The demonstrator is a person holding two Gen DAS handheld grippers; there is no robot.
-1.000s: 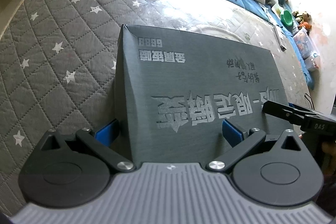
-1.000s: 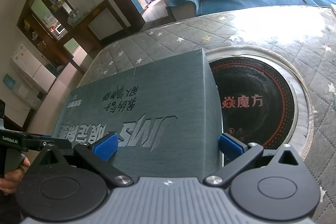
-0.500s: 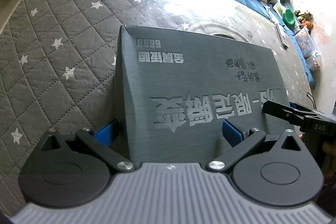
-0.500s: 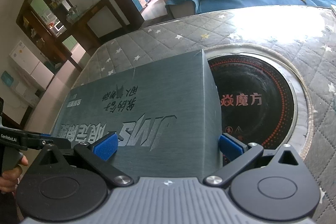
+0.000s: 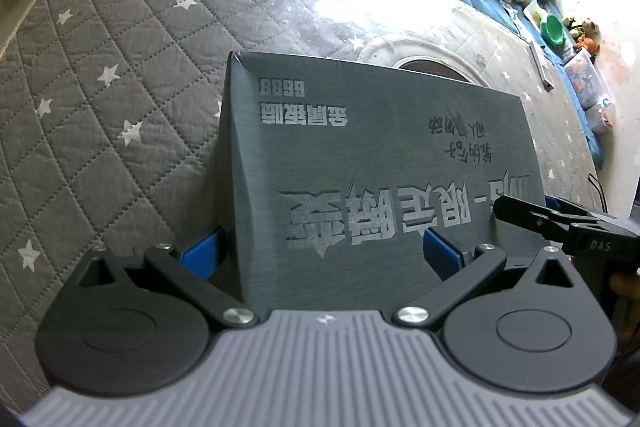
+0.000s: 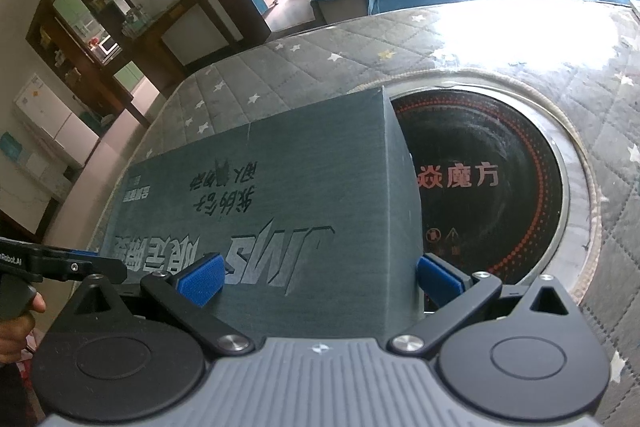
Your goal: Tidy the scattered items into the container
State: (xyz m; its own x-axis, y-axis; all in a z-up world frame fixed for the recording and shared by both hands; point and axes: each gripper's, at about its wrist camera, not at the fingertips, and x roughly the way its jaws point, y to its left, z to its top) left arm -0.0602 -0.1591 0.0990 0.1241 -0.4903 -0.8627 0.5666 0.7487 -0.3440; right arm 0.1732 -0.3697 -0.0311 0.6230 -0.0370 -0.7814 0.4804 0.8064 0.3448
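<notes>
A dark grey cardboard box (image 5: pixel 380 187) with silver printed characters fills the centre of the left wrist view, sitting on a grey quilted cover (image 5: pixel 100 99) dotted with white stars. The left gripper (image 5: pixel 320 259) points forward, low and level, at the box's near left corner, with its blue pads spread wide: one pad lies against the left side wall, the other over the printed top. Whether they press the box cannot be told. At the right edge of this view the right gripper (image 5: pixel 560 223) reaches in from the side.

In the right wrist view, the right gripper (image 6: pixel 320 279) straddles the box's (image 6: pixel 272 195) near right corner in the same way, pads wide apart, one over the top and one by the right wall. Just right of the box lies a round black cooktop (image 6: pixel 488 187) with red markings. At the lower left edge, a hand (image 6: pixel 16 323) grips the left gripper's handle.
</notes>
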